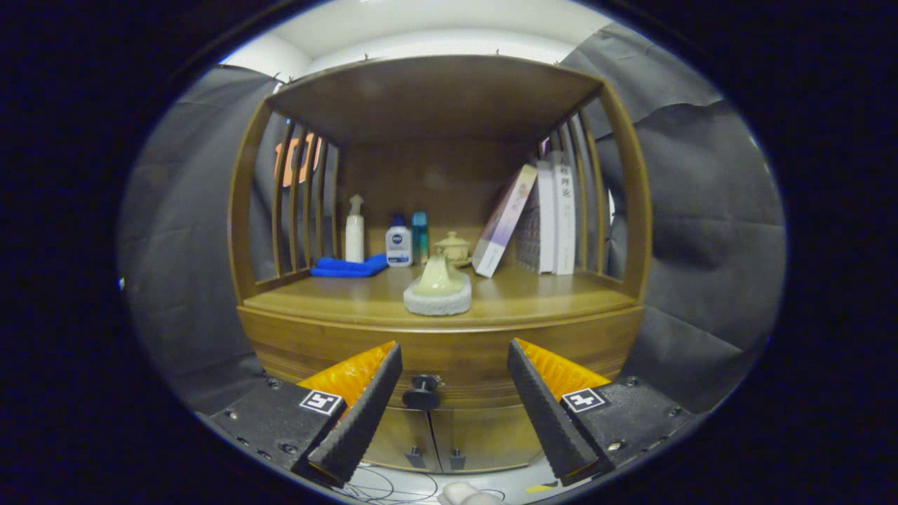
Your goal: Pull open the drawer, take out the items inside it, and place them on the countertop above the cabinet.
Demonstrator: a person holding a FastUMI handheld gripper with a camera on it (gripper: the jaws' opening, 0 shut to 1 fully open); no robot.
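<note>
Gripper [454, 349] spread wide, fingers apart, gripping nothing. Between the fingertips and just beyond them, dark round knob [421, 392] of the drawer [449, 358], stem pointing straight out toward the camera. Drawer front running sideways under the countertop [533, 298], long axis left to right, shut flush, contents hidden. Up on the countertop, pale ornament on a grey stone base [438, 289], near the front edge. Behind it: blue cloth [349, 266], white pump bottle [355, 231], two small bottles [407, 240], lidded cup [453, 248], books [540, 217] leaning left. Cabinet doors [435, 438] below partly covered by the fingers. Cables and some pale objects on the floor, cut off, hard to identify.
</note>
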